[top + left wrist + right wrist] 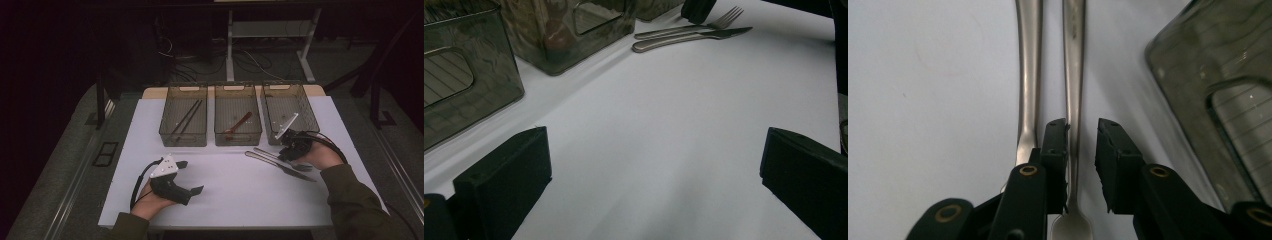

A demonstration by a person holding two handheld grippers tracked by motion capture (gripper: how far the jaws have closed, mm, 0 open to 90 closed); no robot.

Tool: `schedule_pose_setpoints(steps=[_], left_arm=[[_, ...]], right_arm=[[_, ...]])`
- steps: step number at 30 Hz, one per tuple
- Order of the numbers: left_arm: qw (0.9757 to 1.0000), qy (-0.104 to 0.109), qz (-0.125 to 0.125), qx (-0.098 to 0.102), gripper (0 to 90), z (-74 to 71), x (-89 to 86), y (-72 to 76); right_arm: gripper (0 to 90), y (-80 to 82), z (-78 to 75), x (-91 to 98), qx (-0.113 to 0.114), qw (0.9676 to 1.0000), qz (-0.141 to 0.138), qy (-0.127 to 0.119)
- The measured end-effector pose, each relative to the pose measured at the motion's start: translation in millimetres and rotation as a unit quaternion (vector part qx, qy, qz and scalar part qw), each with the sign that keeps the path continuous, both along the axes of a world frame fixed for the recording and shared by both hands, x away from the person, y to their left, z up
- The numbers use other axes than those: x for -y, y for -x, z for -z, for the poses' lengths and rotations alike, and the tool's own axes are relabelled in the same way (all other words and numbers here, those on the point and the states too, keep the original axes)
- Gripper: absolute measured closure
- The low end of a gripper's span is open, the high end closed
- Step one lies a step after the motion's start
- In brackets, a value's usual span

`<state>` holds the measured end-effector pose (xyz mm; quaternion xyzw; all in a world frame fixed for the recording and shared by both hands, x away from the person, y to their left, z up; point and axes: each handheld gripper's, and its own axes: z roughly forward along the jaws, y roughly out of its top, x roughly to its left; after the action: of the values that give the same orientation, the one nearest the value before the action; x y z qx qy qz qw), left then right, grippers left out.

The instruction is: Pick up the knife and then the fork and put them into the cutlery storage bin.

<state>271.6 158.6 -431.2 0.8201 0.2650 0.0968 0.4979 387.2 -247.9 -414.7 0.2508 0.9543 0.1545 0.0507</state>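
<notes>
Resting at 7 o'clock on the desk (225,195), the left claw (192,176) lies on its side in the person's hand, jaws wide apart, nothing between them. Beyond it, at 12 o'clock, three clear bins stand in a row: the left bin (183,116) holds dark chopsticks (187,119), the middle bin (237,116) a reddish spoon (239,125), and the right bin (289,111) looks empty.

At 3 o'clock the fork (1074,70) and knife (1029,75) lie side by side, just apart, in front of the right bin. Long axes run roughly 10-to-4 in the high view; handles toward 10, tines and blade toward 4.

Right claw (1082,150) straddles the fork's narrow neck, jaws slightly apart, not yet clamped. One jaw sits in the gap between fork and knife.

Judgement: fork is stiff metal, light, slick. The thin neck may pivot in the grip; holding nearer the wider handle would steady it. Knife close enough to get nudged.
</notes>
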Motion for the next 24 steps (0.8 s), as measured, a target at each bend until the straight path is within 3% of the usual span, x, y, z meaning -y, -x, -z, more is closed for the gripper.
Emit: schedule_pose_setpoints(steps=[10, 13, 19, 24], left_arm=[[1.0000, -0.002, 0.001, -0.002, 0.0, 0.2, 0.7, 0.1], [1.0000, -0.002, 0.002, -0.002, 0.0, 0.3, 0.8, 0.2], [1.0000, -0.004, 0.003, -0.002, 0.0, 0.6, 1.7, 0.4], [1.0000, -0.004, 0.003, -0.003, 0.0, 0.3, 1.5, 0.7]], right_arm=[[78.4, -0.1, 7.2, -1.5, -0.016, 0.9995, -0.004, 0.028], [81.0, 1.3, 7.4, -3.3, -0.021, 0.9994, -0.006, 0.025], [82.2, 3.1, 7.2, -7.7, -0.011, 0.9988, -0.013, 0.046], [82.8, 4.5, 7.0, -8.8, -0.012, 0.9989, -0.009, 0.044]])
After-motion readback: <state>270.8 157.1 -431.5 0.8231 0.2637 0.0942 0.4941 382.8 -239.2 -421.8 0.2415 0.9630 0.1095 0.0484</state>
